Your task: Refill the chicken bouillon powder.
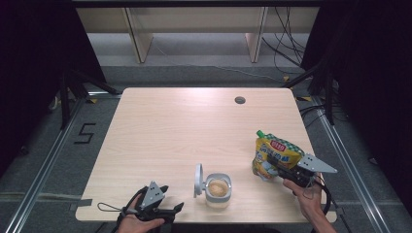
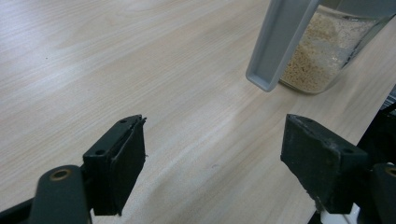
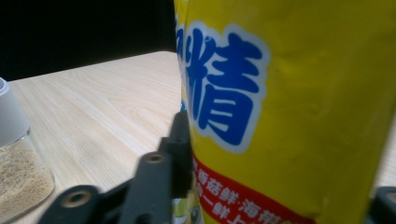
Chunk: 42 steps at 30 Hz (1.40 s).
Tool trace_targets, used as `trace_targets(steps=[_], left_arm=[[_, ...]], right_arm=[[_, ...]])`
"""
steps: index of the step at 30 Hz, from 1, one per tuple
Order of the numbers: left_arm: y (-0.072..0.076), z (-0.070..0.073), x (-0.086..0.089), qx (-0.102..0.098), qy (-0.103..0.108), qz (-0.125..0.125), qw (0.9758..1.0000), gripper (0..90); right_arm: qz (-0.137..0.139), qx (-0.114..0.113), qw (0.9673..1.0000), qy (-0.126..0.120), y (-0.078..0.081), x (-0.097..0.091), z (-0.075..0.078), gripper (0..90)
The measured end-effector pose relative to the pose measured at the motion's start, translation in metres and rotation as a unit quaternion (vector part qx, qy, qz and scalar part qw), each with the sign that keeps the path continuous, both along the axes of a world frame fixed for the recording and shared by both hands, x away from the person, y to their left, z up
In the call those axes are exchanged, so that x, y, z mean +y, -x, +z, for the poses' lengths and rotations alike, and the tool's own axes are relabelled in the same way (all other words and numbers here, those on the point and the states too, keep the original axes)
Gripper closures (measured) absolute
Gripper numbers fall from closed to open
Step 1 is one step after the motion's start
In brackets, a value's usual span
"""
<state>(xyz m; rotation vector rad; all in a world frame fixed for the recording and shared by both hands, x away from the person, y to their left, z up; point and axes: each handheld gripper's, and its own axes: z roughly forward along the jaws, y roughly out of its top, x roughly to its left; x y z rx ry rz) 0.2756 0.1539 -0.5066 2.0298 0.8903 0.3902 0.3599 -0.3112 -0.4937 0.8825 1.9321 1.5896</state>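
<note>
A yellow pouch [image 1: 274,155] with a green cap stands at the table's right near side. My right gripper [image 1: 282,171] is shut on its lower part. In the right gripper view the pouch [image 3: 289,116] spans the gap between the jaws of that gripper [image 3: 280,186]. A glass jar [image 1: 217,189] of tan granules stands at the near centre, its grey lid [image 1: 198,179] flipped up on the left. My left gripper [image 1: 171,198] rests at the near edge, left of the jar, open and empty. In its own view that gripper [image 2: 215,163] points at the jar [image 2: 322,51] and lid [image 2: 280,42].
The light wooden table [image 1: 194,126] has a round cable hole [image 1: 239,100] near its far edge. Wooden frame legs [image 1: 138,41] stand on the floor beyond it. Cables [image 1: 286,48] trail on the floor at the far right. Dark curtains close off both sides.
</note>
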Motion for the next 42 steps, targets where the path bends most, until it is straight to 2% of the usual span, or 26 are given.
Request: trace_targets(steps=[2, 3, 6, 7, 8, 10, 12, 13, 14, 16, 17, 20, 22, 24, 25, 27, 29, 32, 34, 35, 37, 38, 39, 40, 41, 42], left_arm=[[0.0, 0.0, 0.0, 0.001, 0.003, 0.001, 1.0, 21.2], [-0.001, 0.0, 0.0, -0.001, -0.004, -0.003, 1.0, 21.2], [0.0, 0.0, -0.001, 0.001, 0.002, -0.003, 1.0, 21.2], [0.0, 0.0, -0.001, 0.001, 0.005, -0.002, 1.0, 21.2], [-0.001, 0.0, 0.0, -0.001, -0.004, -0.002, 1.0, 21.2], [0.0, -0.001, 0.0, 0.003, 0.008, 0.003, 1.0, 21.2], [-0.001, 0.0, 0.001, -0.005, 0.002, -0.003, 1.0, 21.2], [-0.001, 0.0, 0.001, -0.004, 0.003, -0.003, 1.0, 21.2], [0.0, 0.0, 0.0, 0.001, 0.01, 0.003, 0.9999, 21.2], [0.0, -0.001, -0.001, -0.003, 0.019, 0.006, 0.9998, 21.2], [0.0, 0.0, 0.0, -0.001, 0.009, 0.002, 1.0, 21.2], [0.001, 0.0, -0.001, 0.0, 0.017, 0.006, 0.9998, 21.2], [0.0, 0.001, 0.001, -0.002, -0.005, 0.0, 1.0, 21.2], [0.0, 0.0, 0.0, -0.001, 0.007, 0.003, 1.0, 21.2], [0.001, 0.0, -0.001, -0.001, 0.014, 0.008, 0.9999, 21.2], [0.001, 0.0, -0.001, 0.0, 0.015, 0.006, 0.9999, 21.2], [0.0, 0.0, -0.001, -0.001, 0.016, 0.005, 0.9999, 21.2], [0.0, 0.0, -0.001, -0.001, 0.016, 0.005, 0.9999, 21.2], [0.0, -0.001, -0.001, -0.004, 0.018, 0.007, 0.9998, 21.2], [0.0, 0.0, -0.001, 0.0, 0.015, 0.006, 0.9999, 21.2], [0.001, 0.0, -0.001, 0.0, 0.015, 0.007, 0.9999, 21.2], [0.001, 0.0, -0.001, 0.0, 0.015, 0.007, 0.9999, 21.2], [0.0, 0.0, 0.0, 0.0, 0.007, 0.004, 1.0, 21.2], [0.0, 0.0, 0.0, -0.002, 0.007, 0.004, 1.0, 21.2], [0.0, 0.001, 0.0, -0.005, 0.003, 0.001, 1.0, 21.2], [-0.001, 0.001, 0.001, -0.009, -0.001, -0.004, 0.9999, 21.2]], right_arm=[[-0.007, -0.01, 0.9999, 0.009, -0.001, -0.001, 0.001, 58.6], [-0.005, 0.002, 1.0, 0.005, 0.001, -0.001, 0.002, 56.9], [-0.01, 0.006, 0.9999, -0.003, 0.004, 0.002, 0.004, 48.3], [-0.014, -0.002, 0.9999, 0.009, 0.005, 0.001, 0.005, 47.0], [-0.014, -0.012, 0.9998, 0.003, 0.006, 0.002, 0.007, 45.4], [-0.019, 0.001, 0.9998, 0.006, 0.012, 0.003, 0.011, 40.3], [-0.014, 0.001, 0.9997, 0.021, 0.015, 0.002, 0.013, 38.7], [-0.015, 0.01, 0.9997, 0.015, 0.018, 0.003, 0.014, 37.8], [-0.023, 0.013, 0.9994, 0.022, 0.022, 0.002, 0.016, 36.5], [-0.04, 0.017, 0.999, 0.007, 0.027, 0.0, 0.018, 34.0], [-0.062, 0.02, 0.9978, 0.014, 0.033, -0.004, 0.02, 32.4], [-0.063, 0.027, 0.9976, 0.009, 0.039, -0.008, 0.021, 31.9], [-0.067, 0.03, 0.9972, 0.014, 0.044, -0.011, 0.021, 30.1], [-0.072, 0.032, 0.9968, 0.011, 0.051, -0.013, 0.022, 29.8], [-0.076, 0.045, 0.996, 0.012, 0.058, -0.013, 0.023, 29.3], [-0.071, 0.043, 0.9964, 0.019, 0.06, -0.014, 0.024, 28.7], [-0.073, 0.06, 0.9953, 0.022, 0.069, -0.012, 0.023, 26.8], [-0.074, 0.067, 0.9947, 0.024, 0.074, -0.012, 0.023, 26.2], [-0.071, 0.061, 0.9952, 0.029, 0.077, -0.014, 0.023, 25.3], [-0.07, 0.072, 0.9947, 0.019, 0.082, -0.014, 0.023, 24.7], [-0.072, 0.066, 0.9948, 0.029, 0.082, -0.016, 0.022, 24.6], [-0.074, 0.074, 0.9944, 0.017, 0.085, -0.015, 0.022, 24.6], [-0.068, 0.07, 0.9948, 0.029, 0.085, -0.018, 0.022, 24.6], [-0.071, 0.083, 0.994, 0.014, 0.088, -0.016, 0.022, 24.5], [-0.067, 0.067, 0.995, 0.029, 0.087, -0.018, 0.021, 24.4], [-0.073, 0.083, 0.9936, 0.023, 0.09, -0.017, 0.021, 24.3]])
